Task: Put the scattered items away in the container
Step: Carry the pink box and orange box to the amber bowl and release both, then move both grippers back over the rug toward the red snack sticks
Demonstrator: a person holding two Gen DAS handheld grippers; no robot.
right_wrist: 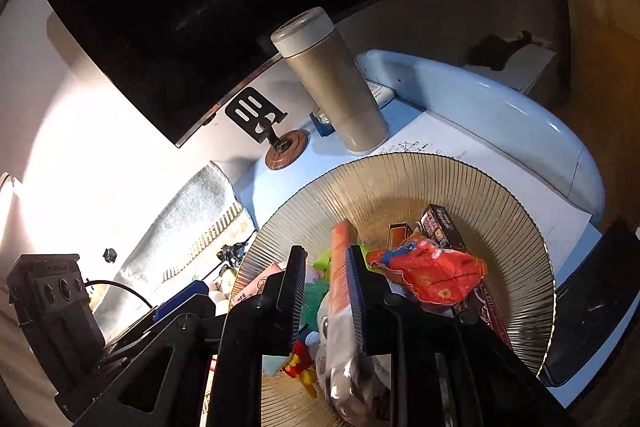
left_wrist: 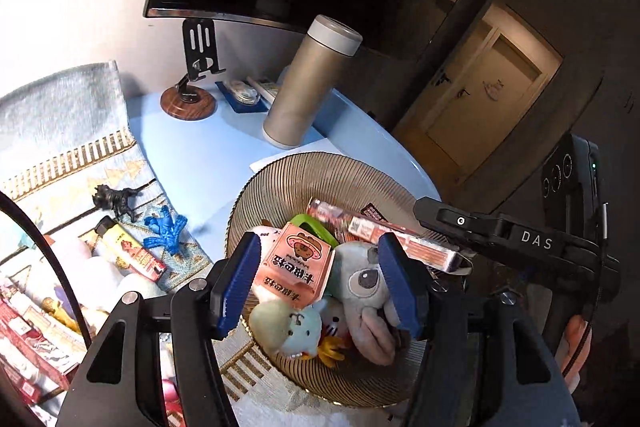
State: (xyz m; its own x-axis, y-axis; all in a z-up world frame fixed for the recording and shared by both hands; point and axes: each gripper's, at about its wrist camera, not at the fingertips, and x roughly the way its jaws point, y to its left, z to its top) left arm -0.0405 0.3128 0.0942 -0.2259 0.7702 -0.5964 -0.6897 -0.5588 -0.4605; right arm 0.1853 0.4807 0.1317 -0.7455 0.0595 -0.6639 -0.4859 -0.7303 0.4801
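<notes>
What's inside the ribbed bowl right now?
The ribbed bowl holds a pink carton, grey plush, small plush toys, long snack packets and a red pouch. Anything beneath the pile is hidden.

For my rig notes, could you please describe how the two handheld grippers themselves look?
The left gripper has a black angular frame with silver screws and blue ribbed pads. The right gripper has the same black frame, with finely ridged finger faces, one edged in blue; seen from the left wrist, its body bears white "DAS" lettering, a small green light and a black cable.
</notes>
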